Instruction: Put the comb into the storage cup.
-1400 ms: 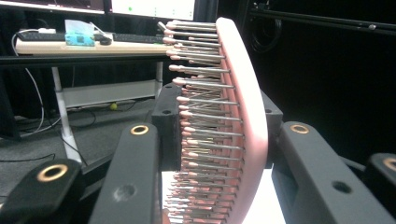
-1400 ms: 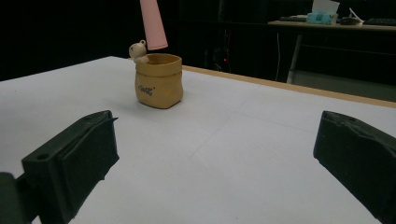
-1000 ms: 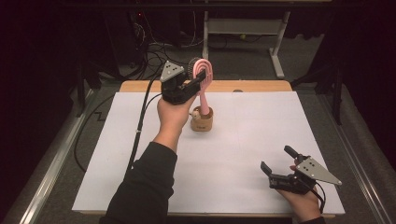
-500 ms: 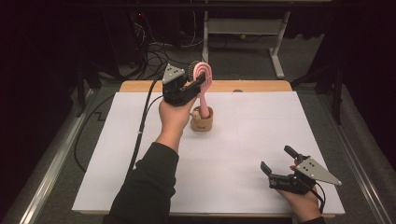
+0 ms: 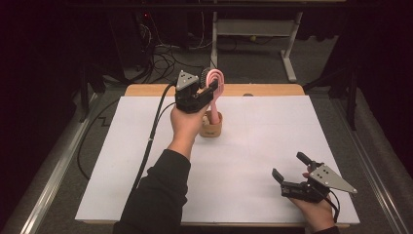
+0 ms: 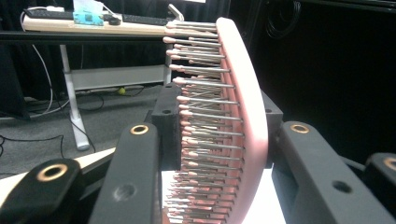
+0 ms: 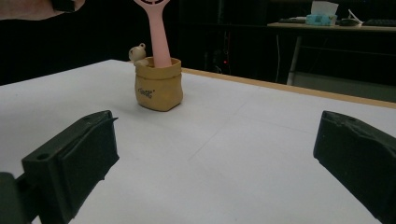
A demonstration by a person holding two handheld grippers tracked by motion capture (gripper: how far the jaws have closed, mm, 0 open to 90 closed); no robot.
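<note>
The left gripper (image 5: 207, 87) is up at the far side of the table, clamped on the head of the pink hairbrush (image 5: 215, 92). From the high view, the brush head sits right at the gripper's front end, caught between the jaws, and the handle drops away beneath them, slightly slanted, into the small tan holder (image 5: 211, 127) that stands just below and in front of the person's left hand (image 5: 187, 124).

In the left gripper view the grip is plain: the brush head (image 6: 243, 116) stands edge-on between the two black jaws, rising well above them, its curved pink back facing the right-hand jaw and its rows of metal pins pointing toward the left-hand jaw. Both pads press on it, one against the pin side, one against the back.

Over to the right gripper (image 5: 292, 171): it rests low at the near right corner of the white table cover (image 5: 263, 141), held in the right hand (image 5: 319, 212), jaws spread wide with nothing between them. The brush and holder are well away from it, off toward the far left.

The right gripper view looks along those parted jaws across the white surface. Ahead and to the left of them stands the holder (image 7: 158, 84), a sack-shaped pot with a little bear figure (image 7: 137, 52) at its rim, the pink handle (image 7: 159, 32) rising from its mouth.
</note>
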